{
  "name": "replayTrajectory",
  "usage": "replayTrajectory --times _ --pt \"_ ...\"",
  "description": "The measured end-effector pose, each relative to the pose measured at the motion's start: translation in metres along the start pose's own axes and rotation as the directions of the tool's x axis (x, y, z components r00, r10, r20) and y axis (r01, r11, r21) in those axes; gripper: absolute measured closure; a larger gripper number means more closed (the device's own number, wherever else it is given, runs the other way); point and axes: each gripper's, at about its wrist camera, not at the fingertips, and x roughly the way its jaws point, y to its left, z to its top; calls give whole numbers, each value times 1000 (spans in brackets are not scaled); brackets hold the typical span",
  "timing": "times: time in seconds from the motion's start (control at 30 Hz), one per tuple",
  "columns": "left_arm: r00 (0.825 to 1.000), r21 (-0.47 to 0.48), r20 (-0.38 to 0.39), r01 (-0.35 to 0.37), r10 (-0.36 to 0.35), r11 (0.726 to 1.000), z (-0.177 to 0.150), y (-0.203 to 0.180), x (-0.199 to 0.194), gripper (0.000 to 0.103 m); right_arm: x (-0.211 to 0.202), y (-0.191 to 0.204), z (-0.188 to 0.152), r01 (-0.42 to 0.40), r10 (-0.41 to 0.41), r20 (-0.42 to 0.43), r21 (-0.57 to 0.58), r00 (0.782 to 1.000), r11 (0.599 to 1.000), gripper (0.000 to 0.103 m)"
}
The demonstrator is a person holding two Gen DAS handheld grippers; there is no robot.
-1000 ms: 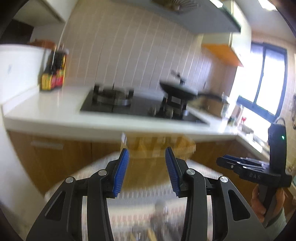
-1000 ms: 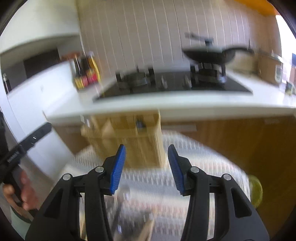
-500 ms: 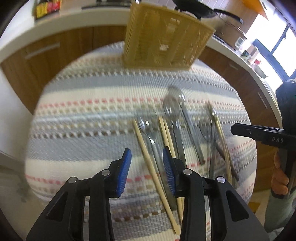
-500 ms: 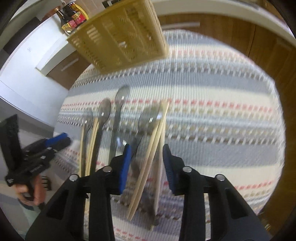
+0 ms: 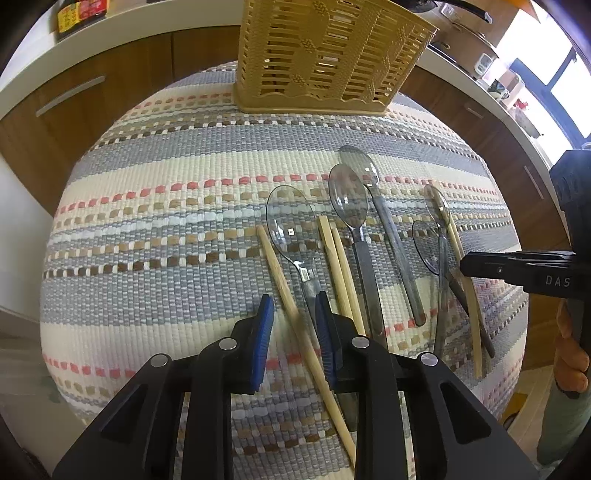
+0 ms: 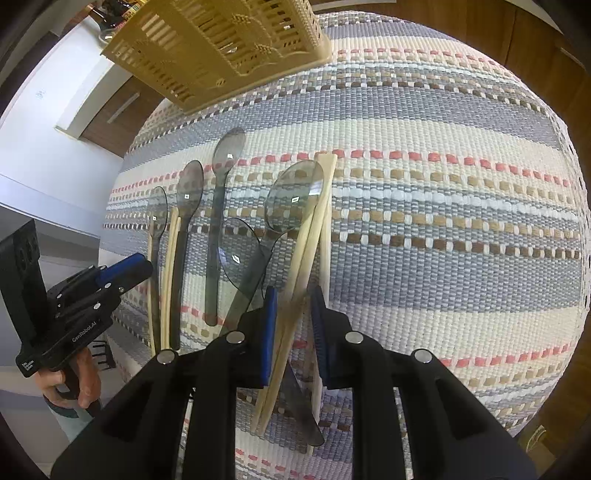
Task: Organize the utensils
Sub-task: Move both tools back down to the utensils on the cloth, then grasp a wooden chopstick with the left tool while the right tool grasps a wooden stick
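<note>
Several clear grey plastic spoons [image 5: 293, 229] and wooden chopsticks [image 5: 340, 262] lie side by side on a striped woven cloth [image 5: 166, 221]. A tan slotted utensil basket [image 5: 325, 55] stands at the cloth's far edge; it also shows in the right wrist view [image 6: 221, 48]. My left gripper [image 5: 293, 325] is open, low over the leftmost chopstick [image 5: 280, 280], which passes between its fingers. My right gripper [image 6: 293, 317] is open over the rightmost chopsticks [image 6: 314, 229], which run between its fingers. Neither gripper holds anything.
The cloth covers a round table. Wooden cabinets [image 5: 110, 74] and a white counter with sauce bottles [image 5: 81, 14] stand behind it. Each gripper appears in the other's view, the right [image 5: 517, 262] and the left [image 6: 92, 291].
Both grippers tipped down from facing the stove and counter to facing the table, then came lower and closer over the chopsticks. Both stayed open.
</note>
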Motion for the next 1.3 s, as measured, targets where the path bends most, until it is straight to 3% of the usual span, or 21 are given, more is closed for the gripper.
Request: replayTrajectory --times 0.17,0.33,0.5,0.63,0.77,1.0,1.13,1.3 --pt "999 15 -26 -34 35 999 18 -4 9 85 14 19 6 32 -34 -35 -41 999 999 87" --pt "999 7 -47 -16 17 1000 23 2 13 87 21 28 12 47 -51 -55 -63 997 997 94" --pt "993 69 -81 -80 85 994 30 -12 20 86 21 25 16 41 -47 -78 -73 996 997 94" --pt "978 161 -138 -135 157 978 39 -30 28 87 21 22 22 32 -44 -131 -92 990 995 94" --pt "969 194 -150 -163 194 967 44 -36 32 96 24 31 24 31 -46 -125 -120 991 992 95" --pt "983 137 -80 -153 165 979 37 -34 21 100 -4 21 13 -17 17 -4 -132 1000 991 95" --pt "993 90 37 -111 108 990 40 -31 -12 100 -34 22 15 -35 49 96 -148 994 988 95" --pt "984 62 165 -71 60 996 44 -27 -52 100 -56 16 19 8 15 165 -137 986 990 95"
